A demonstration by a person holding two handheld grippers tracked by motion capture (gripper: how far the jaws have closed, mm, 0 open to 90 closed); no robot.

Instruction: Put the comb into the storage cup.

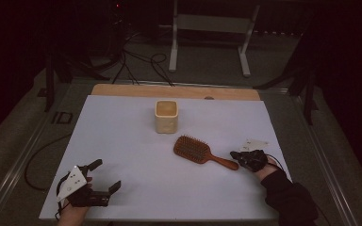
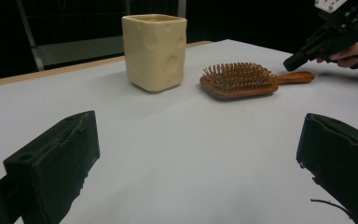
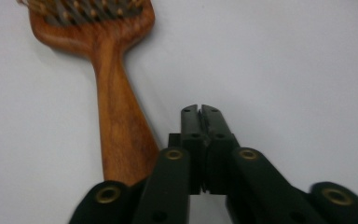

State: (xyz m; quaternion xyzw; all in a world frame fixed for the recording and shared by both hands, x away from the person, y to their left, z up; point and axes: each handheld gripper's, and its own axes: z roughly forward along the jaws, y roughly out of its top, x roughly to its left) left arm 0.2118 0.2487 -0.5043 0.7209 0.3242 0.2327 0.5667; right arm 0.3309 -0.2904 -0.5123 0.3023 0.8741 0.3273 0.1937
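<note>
A wooden paddle hairbrush (image 1: 198,151) lies bristles up on the white table cover, right of centre, its handle pointing right. A cream square cup (image 1: 166,115) with dimpled sides stands upright behind it. My right gripper (image 1: 234,154) is shut and empty, its tips just beside the end of the brush handle (image 3: 119,121), which runs along the left of its jaws. My left gripper (image 1: 107,174) rests near the front left edge, jaws wide open with nothing between them. It faces the cup (image 2: 154,50) and the brush (image 2: 242,79); the right gripper (image 2: 292,61) shows beyond.
The white cover (image 1: 122,141) lies over a wooden tabletop whose bare strip (image 1: 169,90) shows at the back. A metal stand and cables sit on the floor behind the table. A white plate tops each gripper.
</note>
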